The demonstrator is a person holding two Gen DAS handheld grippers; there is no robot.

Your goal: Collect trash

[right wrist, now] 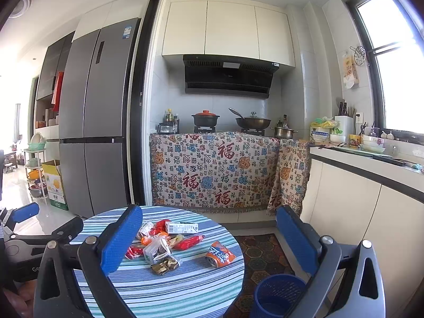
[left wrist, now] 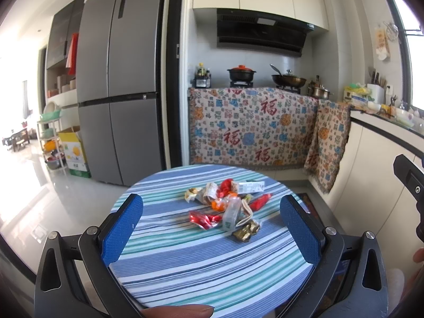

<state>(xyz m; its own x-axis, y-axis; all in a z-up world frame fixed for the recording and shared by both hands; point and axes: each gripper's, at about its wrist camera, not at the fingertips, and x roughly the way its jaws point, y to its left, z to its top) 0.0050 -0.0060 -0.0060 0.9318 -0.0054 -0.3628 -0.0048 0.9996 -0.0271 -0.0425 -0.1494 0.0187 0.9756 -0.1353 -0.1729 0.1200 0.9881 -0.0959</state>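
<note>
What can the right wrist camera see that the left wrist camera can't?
Only the right wrist view shows the blue bin on the floor beside the table, the orange packet lying apart from the pile, and the patterned rug.

Only the left wrist view shows a fingertip at its bottom edge.

Both show the striped round table, the pile of wrappers, the fridge and the stove with the red-lidded pot. The left gripper and right gripper are both open.
</note>
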